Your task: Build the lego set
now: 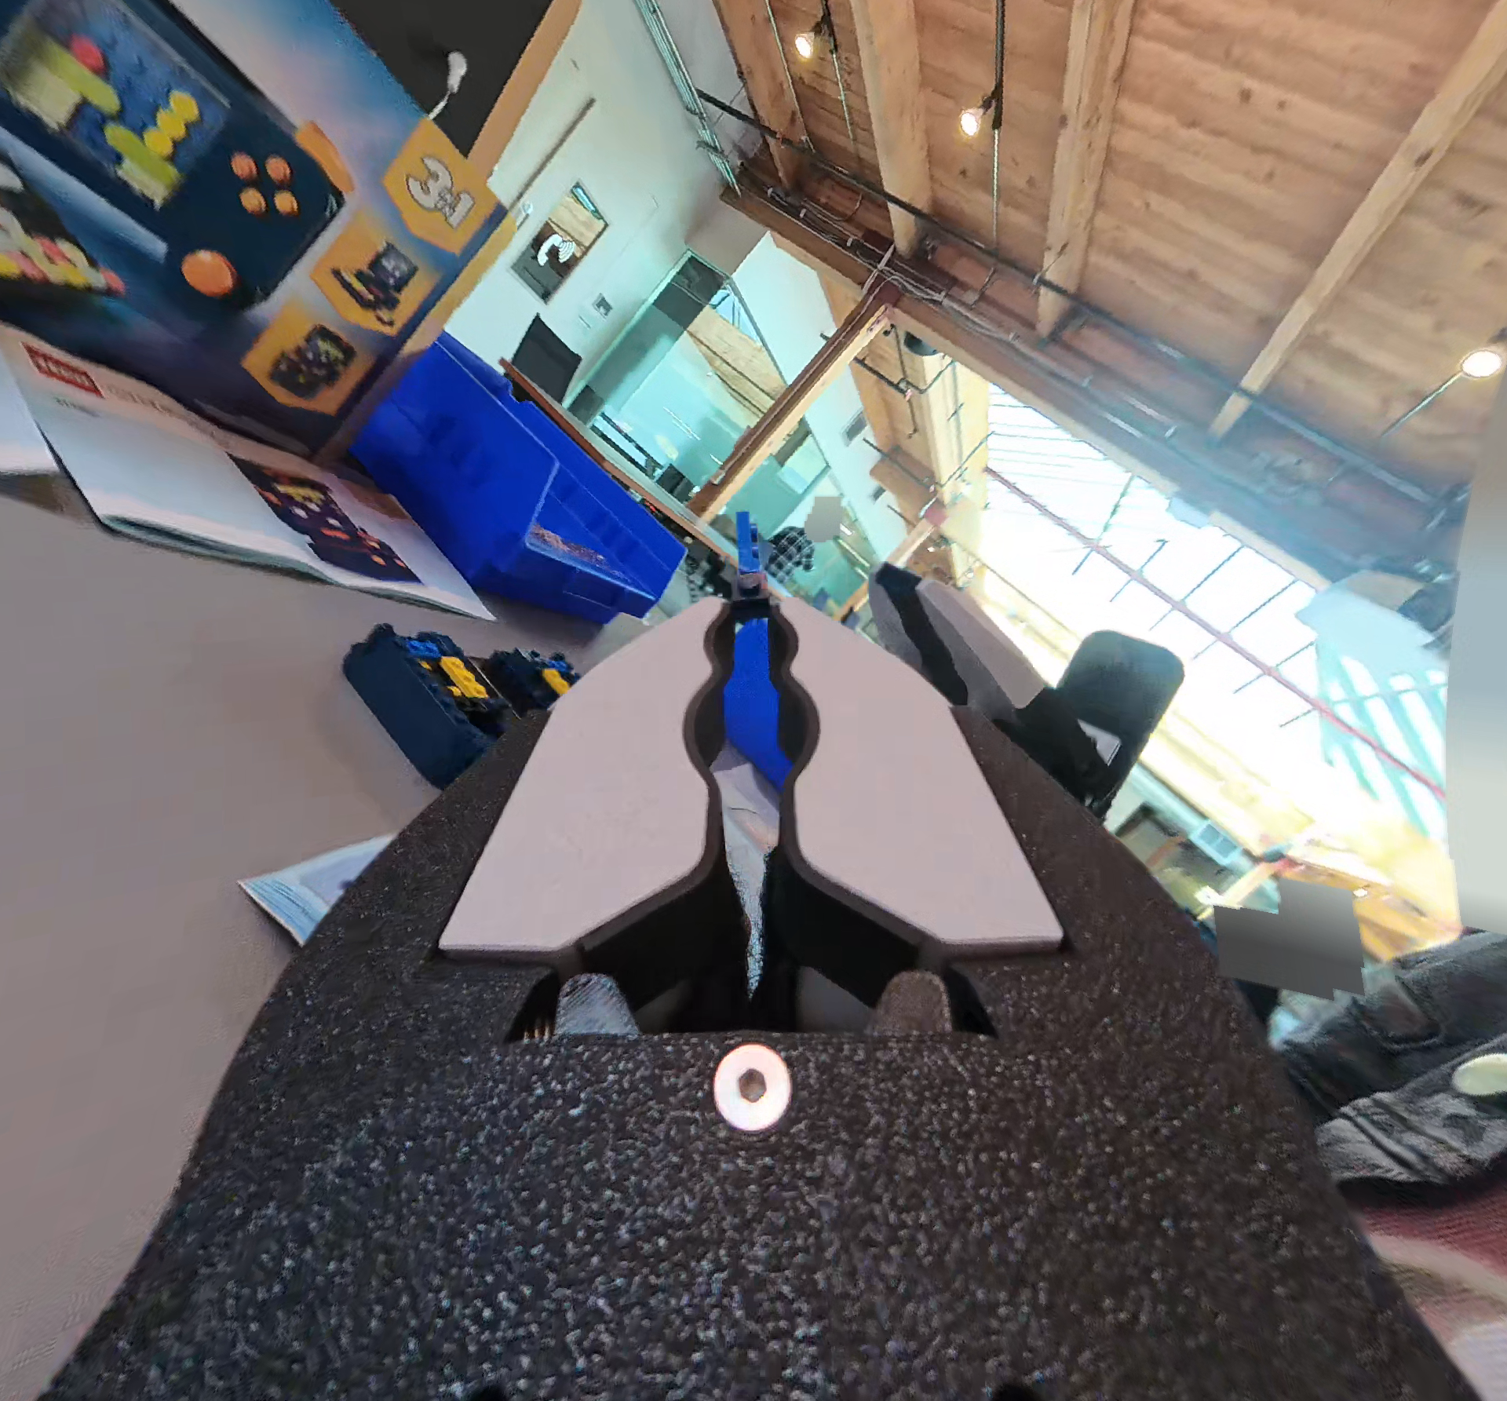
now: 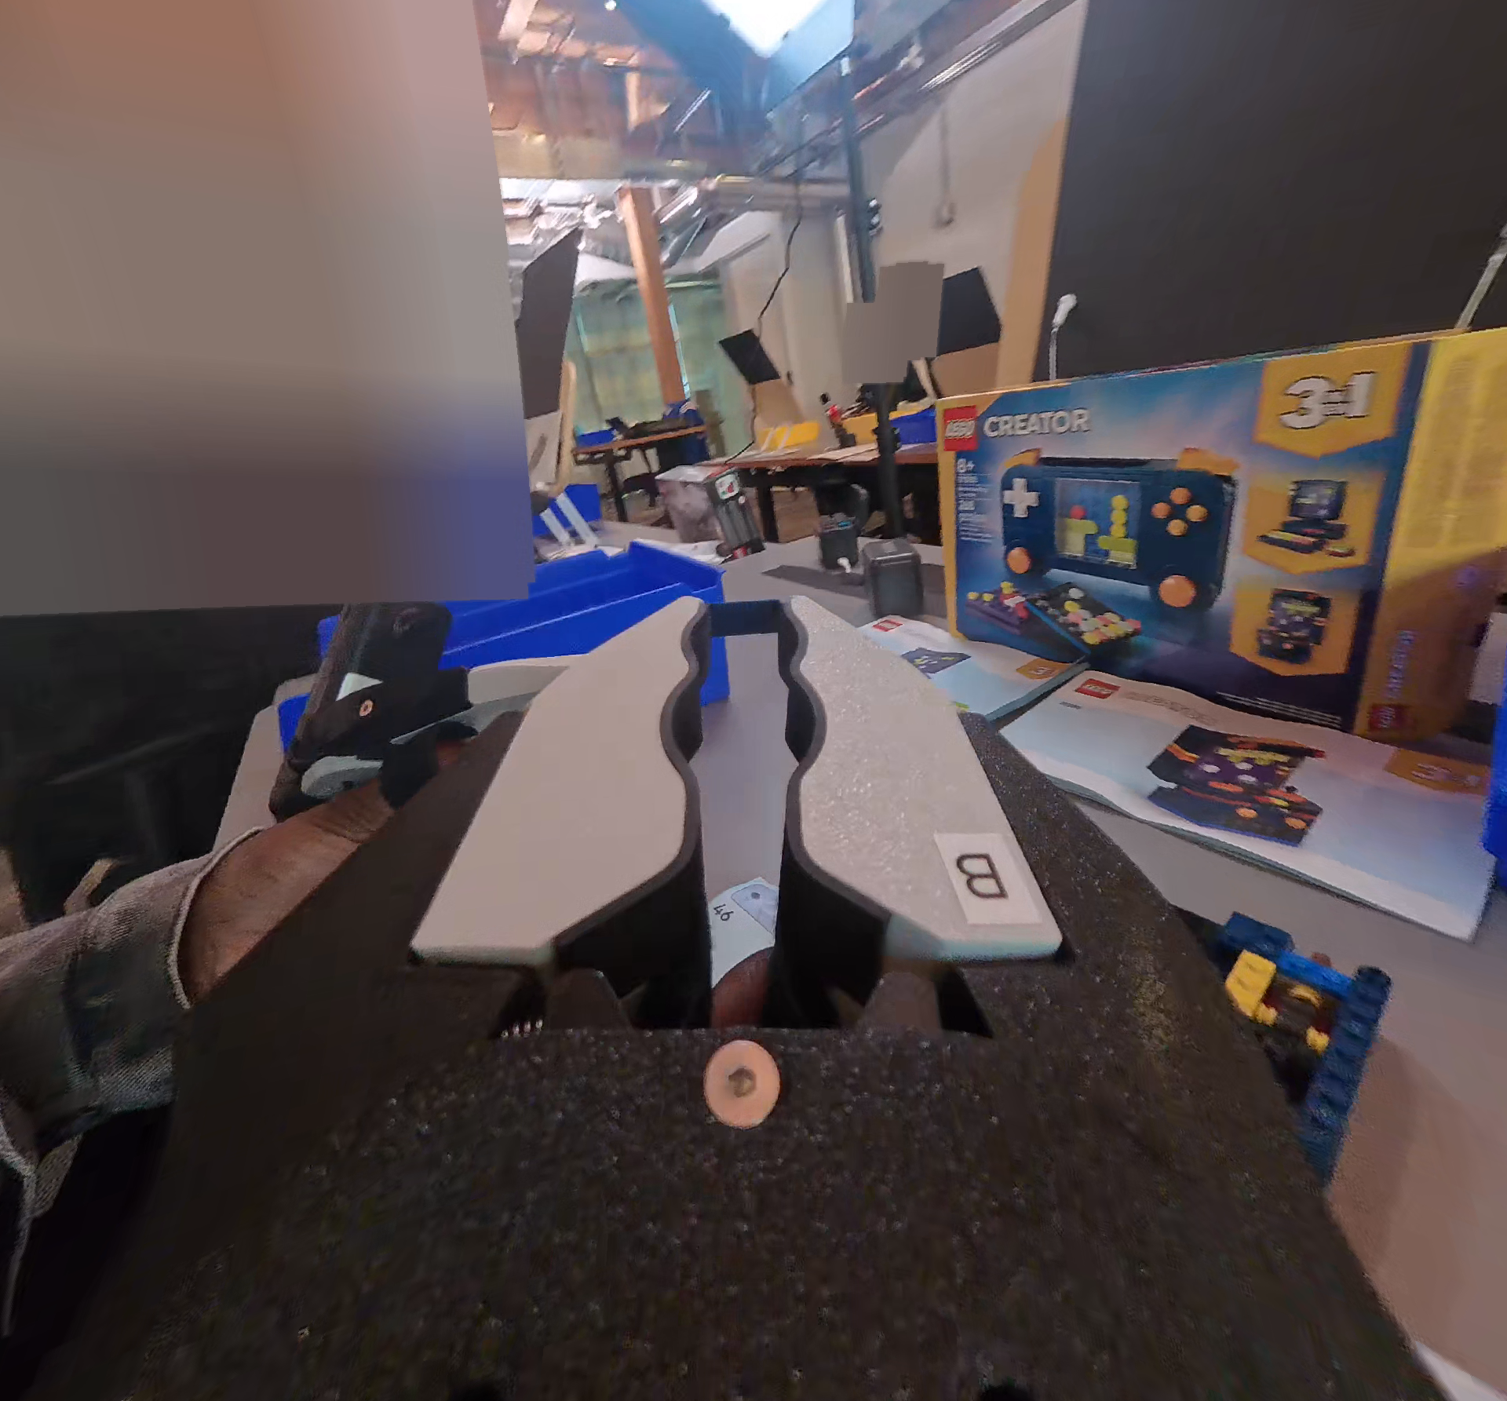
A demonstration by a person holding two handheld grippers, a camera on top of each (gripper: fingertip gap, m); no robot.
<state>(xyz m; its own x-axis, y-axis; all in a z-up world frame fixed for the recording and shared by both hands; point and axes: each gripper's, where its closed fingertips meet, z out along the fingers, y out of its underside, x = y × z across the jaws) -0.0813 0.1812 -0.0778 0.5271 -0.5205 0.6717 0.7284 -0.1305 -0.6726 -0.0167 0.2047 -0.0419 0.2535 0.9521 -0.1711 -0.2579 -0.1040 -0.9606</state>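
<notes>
Left tongs (image 1: 750,612) pinch a thin blue brick piece (image 1: 746,546) at the very tips, the piece standing up past them. Right tongs (image 2: 744,616) pinch a dark blue brick plate (image 2: 744,615) that spans the gap between both tips. On the grey surface (image 1: 163,709) lie a dark blue brick build (image 1: 424,701) with yellow bits, open instruction booklets (image 2: 1256,807), a blue bin (image 1: 506,481) and the toy set's box (image 2: 1182,538), standing upright behind the booklets. The left tongs appear at the left of the right wrist view, near the bin.
</notes>
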